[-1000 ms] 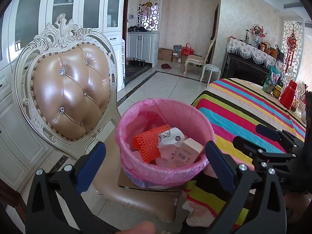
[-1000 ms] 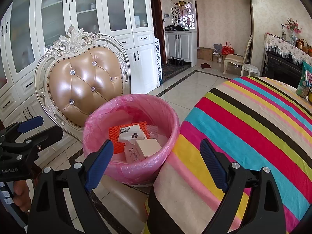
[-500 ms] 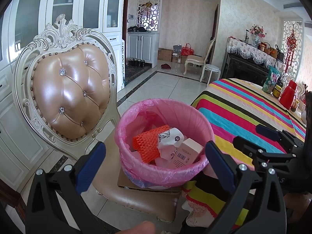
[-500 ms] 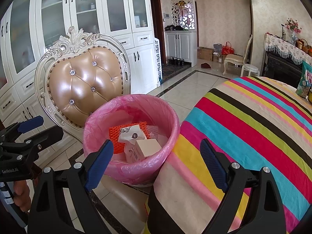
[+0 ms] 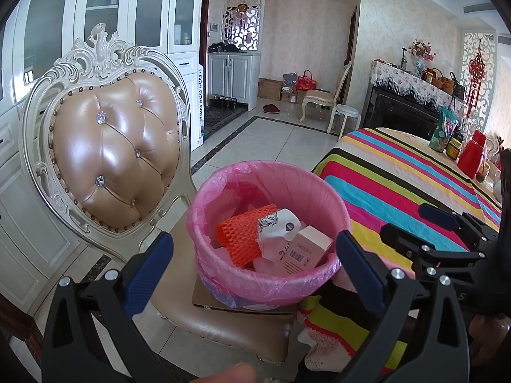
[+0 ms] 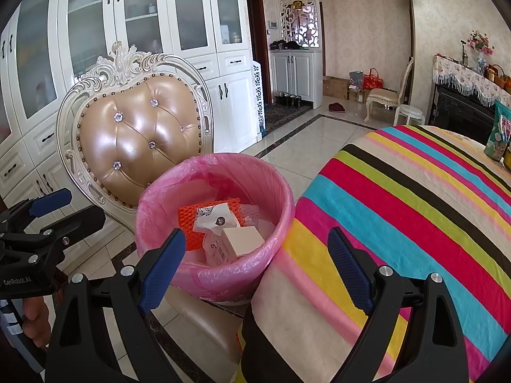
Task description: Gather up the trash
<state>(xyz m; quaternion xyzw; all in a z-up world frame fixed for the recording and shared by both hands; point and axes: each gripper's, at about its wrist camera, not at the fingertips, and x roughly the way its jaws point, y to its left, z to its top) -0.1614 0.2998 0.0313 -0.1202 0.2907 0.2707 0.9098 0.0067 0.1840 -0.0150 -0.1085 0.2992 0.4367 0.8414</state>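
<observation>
A bin lined with a pink bag point(image 5: 306, 191) point(image 6: 274, 185) stands on a chair seat point(image 5: 230, 328). Inside lie an orange foam net point(image 5: 241, 236) point(image 6: 186, 220), a crumpled white packet point(image 5: 276, 226) point(image 6: 215, 218) and a pale pink box point(image 5: 303, 250) point(image 6: 242, 241). My left gripper point(image 5: 252, 266) is open and empty, just in front of the bin. My right gripper point(image 6: 255, 263) is open and empty, between the bin and the table edge. Each gripper shows at the edge of the other's view.
The ornate tan chair back point(image 5: 111, 153) rises behind the bin. A striped tablecloth covers the table point(image 6: 415, 210) to the right, with a red jug point(image 5: 472, 156) and a snack bag point(image 5: 444, 131) at its far end. White cabinets point(image 6: 191, 25) line the left wall.
</observation>
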